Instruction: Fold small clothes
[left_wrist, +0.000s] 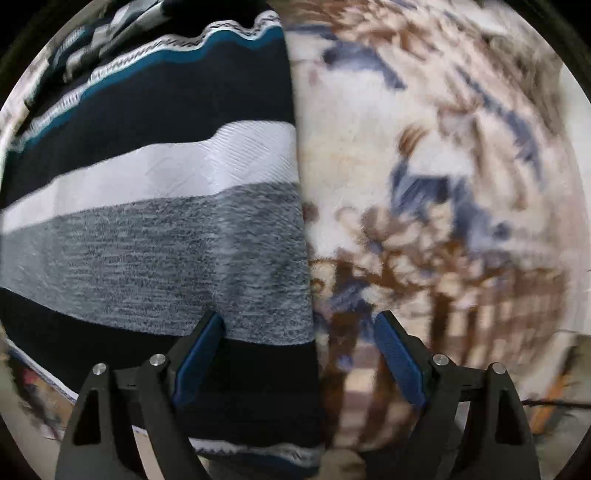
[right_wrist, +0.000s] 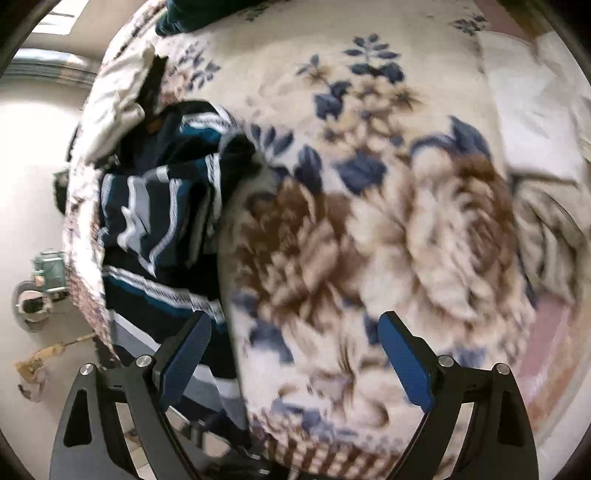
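A striped knit garment (left_wrist: 155, 206) in navy, white, grey and teal lies flat on the left half of the left wrist view, its straight right edge running top to bottom. My left gripper (left_wrist: 297, 325) is open just above that edge, with its left finger (left_wrist: 199, 354) over the cloth and nothing held. In the right wrist view the same garment (right_wrist: 159, 229) lies bunched along the blanket's left edge. My right gripper (right_wrist: 293, 328) is open and empty over the blanket, just right of the garment.
A cream floral blanket (right_wrist: 369, 221) with brown and blue flowers covers the bed. A white pillow (right_wrist: 535, 122) lies at the far right. A white cloth (right_wrist: 118, 110) sits beyond the garment. The floor (right_wrist: 33, 184) lies to the left, with small objects on it.
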